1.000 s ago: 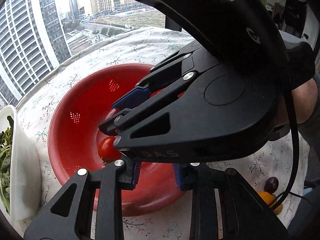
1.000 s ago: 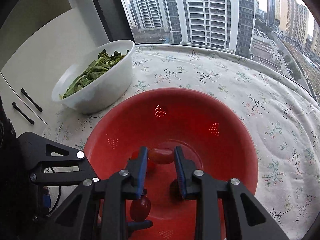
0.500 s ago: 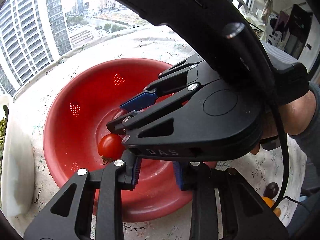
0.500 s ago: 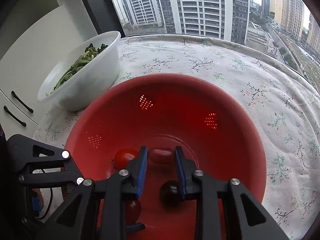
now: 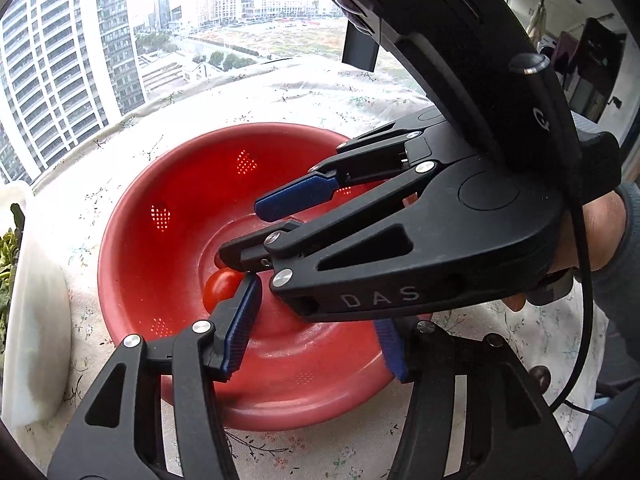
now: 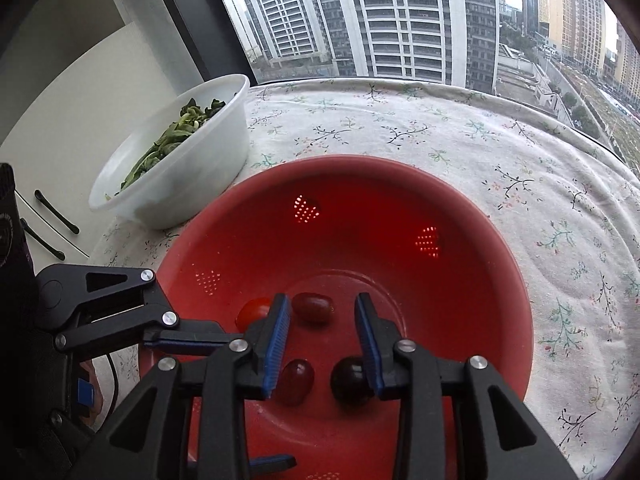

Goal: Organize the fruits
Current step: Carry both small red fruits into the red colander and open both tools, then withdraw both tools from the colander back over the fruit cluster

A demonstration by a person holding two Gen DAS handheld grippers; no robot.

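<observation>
A red colander bowl [image 6: 480,248] sits on the flowered tablecloth; it also shows in the left wrist view [image 5: 160,272]. In it lie a red cherry tomato [image 6: 254,310], a reddish grape [image 6: 312,307], another grape [image 6: 296,380] and a dark cherry [image 6: 350,380]. My right gripper [image 6: 322,344] is open and empty just above the bowl's bottom, the reddish grape lying loose beyond its tips. My left gripper [image 5: 316,340] is open and empty over the bowl's near side, the tomato [image 5: 220,288] by its left finger. The right gripper body [image 5: 400,248] covers much of the left view.
A white bowl of leafy greens [image 6: 180,160] stands left of the colander, close to its rim. A dark fruit [image 5: 538,376] lies on the cloth at the right in the left wrist view. A window with tower blocks lies beyond the table's far edge.
My right gripper opened and let go of the reddish grape, which now lies in the bowl. My left gripper also opened wider. Both cameras pulled back a little.
</observation>
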